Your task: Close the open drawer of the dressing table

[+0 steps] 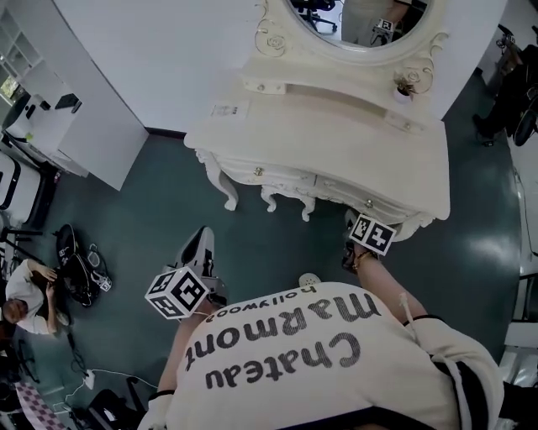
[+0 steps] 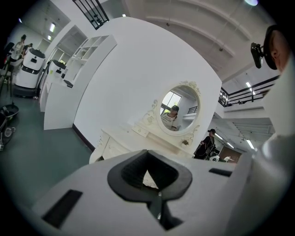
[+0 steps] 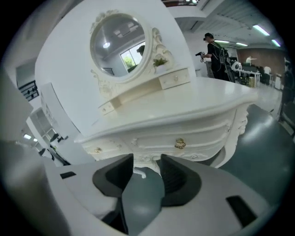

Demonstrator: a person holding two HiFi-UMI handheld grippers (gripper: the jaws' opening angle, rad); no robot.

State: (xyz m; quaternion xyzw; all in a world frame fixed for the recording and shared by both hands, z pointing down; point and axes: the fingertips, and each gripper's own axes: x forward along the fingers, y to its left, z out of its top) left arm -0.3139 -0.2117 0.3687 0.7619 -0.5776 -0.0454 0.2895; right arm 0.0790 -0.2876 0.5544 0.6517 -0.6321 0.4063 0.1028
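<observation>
Readable text: the shirt [image 1: 319, 353] at the bottom of the head view says "Chateau Marmont Hollywood" in black letters, upside down to the camera. A small label [image 1: 225, 109] lies on the tabletop's left rear corner, too small to read. The black-and-white square markers on both gripper cubes carry no text.

Task item: the drawer [image 3: 184, 138] with the gold knob [image 3: 179, 144] sits in the right half of the dressing table [image 1: 336, 143] front. It looks flush with the front. No drawer sticks out in any view.

Right gripper [image 1: 353, 218]: just in front of that drawer, under the tabletop edge and not touching it. Jaws are spread with nothing between them, only floor and a carved table leg visible through the gap.

Left gripper [image 1: 200, 243]: well back from the table over the floor, left of the person. Pads are pressed together and pinch nothing.

Surface/room: the table is cream with carved legs and a bare top. It has an oval mirror [image 1: 361, 21] in an ornate frame, with a low shelf of small drawers below it and a little plant [image 1: 408, 82] on the shelf's right end. The floor [image 1: 168, 210] is dark teal and the wall [image 1: 168, 50] behind is white. A white open shelf unit [image 2: 92, 48] stands further left along the wall. A person [image 1: 25, 294] sits on the floor at far left beside black bags. Another person in black [image 3: 214, 48] stands in the open hall to the right.
</observation>
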